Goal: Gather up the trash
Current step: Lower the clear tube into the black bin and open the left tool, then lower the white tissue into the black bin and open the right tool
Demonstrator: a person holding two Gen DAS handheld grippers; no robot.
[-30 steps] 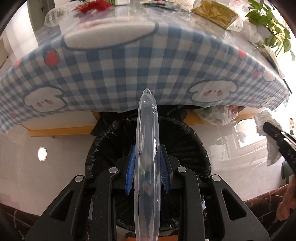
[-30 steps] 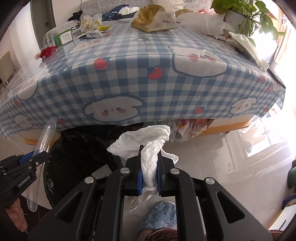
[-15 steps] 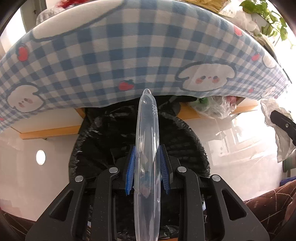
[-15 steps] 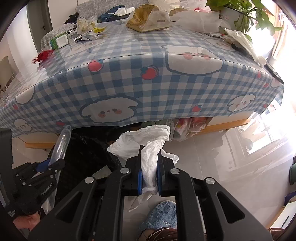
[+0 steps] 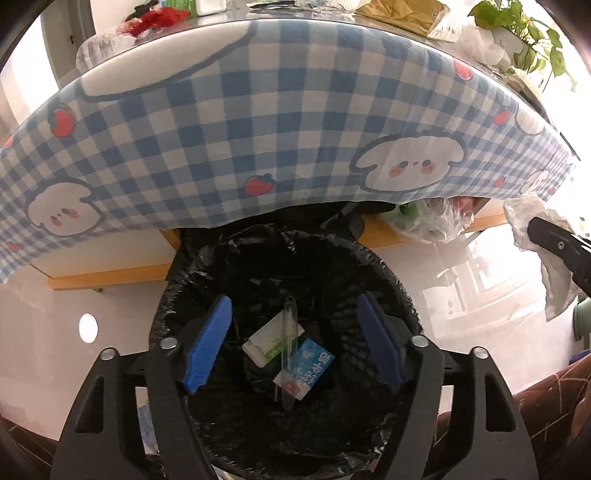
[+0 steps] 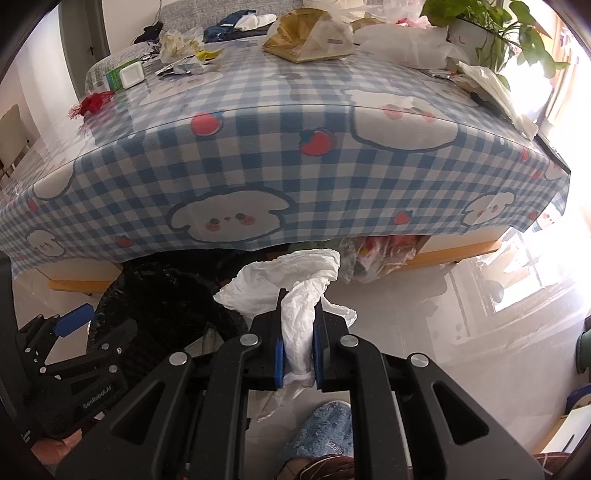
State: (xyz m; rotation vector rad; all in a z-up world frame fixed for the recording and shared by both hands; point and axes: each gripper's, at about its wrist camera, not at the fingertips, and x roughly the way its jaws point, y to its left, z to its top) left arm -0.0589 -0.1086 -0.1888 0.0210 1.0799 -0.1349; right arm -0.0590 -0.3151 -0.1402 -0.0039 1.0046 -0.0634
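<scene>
Table, upper half of both views: blue-check cloth printed with white dogs and strawberries, top cluttered with a brown bag, a green-and-white carton, red netting and a plant at upper right.

Bin, lower centre of the left view, black liner, partly under the table edge. Inside lie a clear plastic case, a white-and-green carton piece and a blue wrapper with white characters, not legible.

Left gripper: jaws opening, blue pads spread wide above the bin, nothing between them. One second ago they pinched the clear case upright; it now lies in the bin. In the right view, lower left, its body reads "GenRobot.AI".

Right gripper: pads pressed on a crumpled white tissue, lower centre, just right of the bin, unchanged. Below it, a blue slipper with partial lettering.

A clear bag of waste sits under the table, right of the bin.
</scene>
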